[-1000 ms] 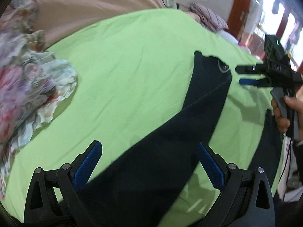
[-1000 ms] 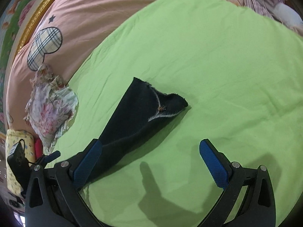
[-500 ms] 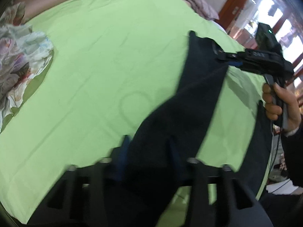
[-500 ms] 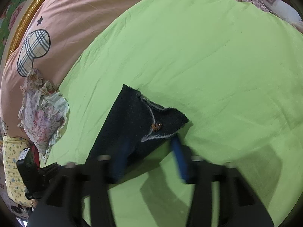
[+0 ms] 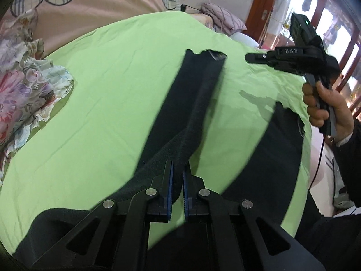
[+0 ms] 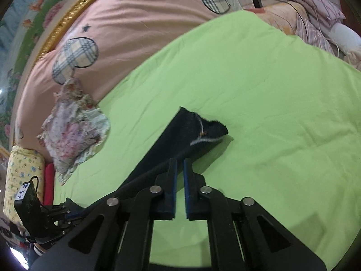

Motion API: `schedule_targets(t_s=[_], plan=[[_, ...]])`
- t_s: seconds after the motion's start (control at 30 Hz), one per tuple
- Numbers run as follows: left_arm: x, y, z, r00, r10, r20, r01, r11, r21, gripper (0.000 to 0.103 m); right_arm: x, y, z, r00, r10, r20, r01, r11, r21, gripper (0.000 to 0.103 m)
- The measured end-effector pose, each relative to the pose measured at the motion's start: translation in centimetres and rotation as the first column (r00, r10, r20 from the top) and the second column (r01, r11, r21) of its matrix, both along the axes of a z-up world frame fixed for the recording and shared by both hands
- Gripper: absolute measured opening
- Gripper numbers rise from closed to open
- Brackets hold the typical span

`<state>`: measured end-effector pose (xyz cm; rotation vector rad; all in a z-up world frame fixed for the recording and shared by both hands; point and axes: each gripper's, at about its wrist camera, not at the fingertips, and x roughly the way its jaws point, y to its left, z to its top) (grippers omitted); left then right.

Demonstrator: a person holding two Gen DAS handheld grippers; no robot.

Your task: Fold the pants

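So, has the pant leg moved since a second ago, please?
Yes. Its near part has risen off the green sheet, pinched in the shut left gripper; the pant leg hem lies on the sheet.

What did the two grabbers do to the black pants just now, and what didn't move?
Both grabbers snapped shut. The left gripper pinched a fold of the pants and is lifting it. The right gripper closed at the leg's edge near the hem; whether it holds cloth is unclear. The green sheet and floral cloth stayed where they were.
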<state>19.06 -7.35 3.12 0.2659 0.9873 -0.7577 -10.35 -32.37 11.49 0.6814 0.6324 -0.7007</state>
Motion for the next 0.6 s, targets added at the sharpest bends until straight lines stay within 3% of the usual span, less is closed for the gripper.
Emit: schedule_targets(t_s=[0.17, 0.27, 0.3, 0.33, 0.4, 0.6], plan=[[-1.8, 0.4, 0.2, 1.000, 0.006, 0.006, -0.006, 1.000, -0.014, 0.005, -1.0, 1.0, 0.3, 1.000, -0.005, -0.005, 0.005, 1.000, -0.006, 0.002], [-1.9, 0.5, 0.2, 1.000, 0.018, -0.004, -0.018, 1.000, -0.023, 0.005, -1.0, -0.3, -1.3, 0.999, -0.050, -0.006, 0.051, 0.994, 0.095, 0.006], [-1.9, 0.5, 0.2, 1.000, 0.021, -0.008, -0.022, 0.999, -0.027, 0.005, -1.1, -0.8, -1.8, 0.998, -0.069, -0.011, 0.070, 0.990, 0.124, 0.021], [-1.9, 0.5, 0.1, 1.000, 0.025, -0.014, -0.025, 0.999, -0.031, 0.005, -0.9, -1.3, -2.4, 0.997, -0.079, -0.012, 0.080, 0.986, 0.147, 0.053], [-1.9, 0.6, 0.0, 0.999, 0.032, -0.016, -0.032, 0.999, -0.034, 0.005, -0.9, -2.0, -3.6, 0.995, -0.100, 0.016, 0.095, 0.977, 0.192, 0.084], [-1.8, 0.7, -0.1, 0.999, 0.039, -0.034, -0.041, 0.998, -0.046, 0.005, -0.7, -3.5, -6.4, 0.981, -0.178, 0.079, 0.151, 0.953, 0.263, 0.080]])
